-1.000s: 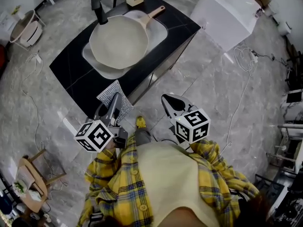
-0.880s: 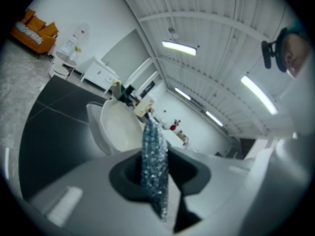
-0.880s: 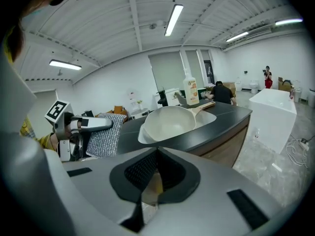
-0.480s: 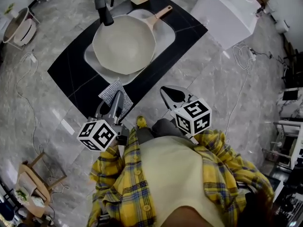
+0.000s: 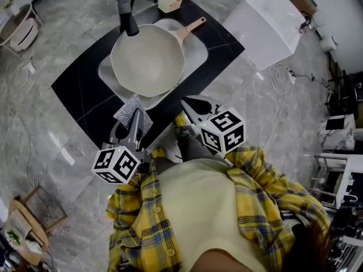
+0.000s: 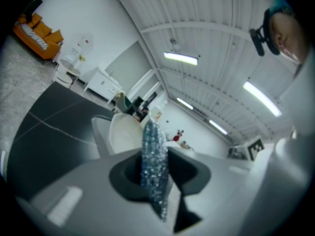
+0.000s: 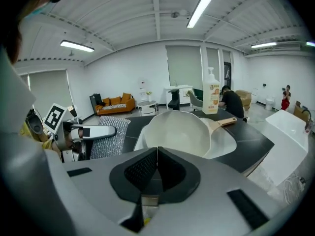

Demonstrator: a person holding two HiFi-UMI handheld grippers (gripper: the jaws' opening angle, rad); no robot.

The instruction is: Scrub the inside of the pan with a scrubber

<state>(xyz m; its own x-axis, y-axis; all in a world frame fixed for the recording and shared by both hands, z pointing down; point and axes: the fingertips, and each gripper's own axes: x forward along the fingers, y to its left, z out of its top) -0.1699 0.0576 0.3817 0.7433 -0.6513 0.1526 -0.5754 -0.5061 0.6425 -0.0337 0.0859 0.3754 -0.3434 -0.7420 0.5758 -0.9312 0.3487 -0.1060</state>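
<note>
Left hand-held gripper [image 5: 135, 120] clamped on a silver mesh scrubber [image 5: 131, 110], the glittering pad pinched edge-on and upright between the jaws in the left gripper view, poking out past the tips. Scrubber held over the near part of a black stone-look surface [image 5: 82, 89], just beside the near rim of a pale grey sink basin [image 5: 106, 72] and outside the pan; touching the surface or not, impossible to tell. Cream-white round pan [image 5: 148, 58] lying in that basin, inside facing up, its light peach-coloured handle [image 5: 193, 25] pointing toward the far right corner of the surface. Black tap [image 5: 127, 15] at the pan's far left rim. Tall pale bottle with an orange label [image 7: 210, 95] standing on the surface beyond the pan handle. Right hand-held gripper [image 5: 193, 107] with jaws closed together, tip against tip, nothing between them in the right gripper view; aimed toward the pan from near the surface's front edge, apart from pan and basin. Both marker cubes close in front of a yellow plaid shirt [image 5: 266, 191]. White boxy unit [image 5: 264, 22] on the grey marbled floor [image 5: 272, 112], right of the surface.
</note>
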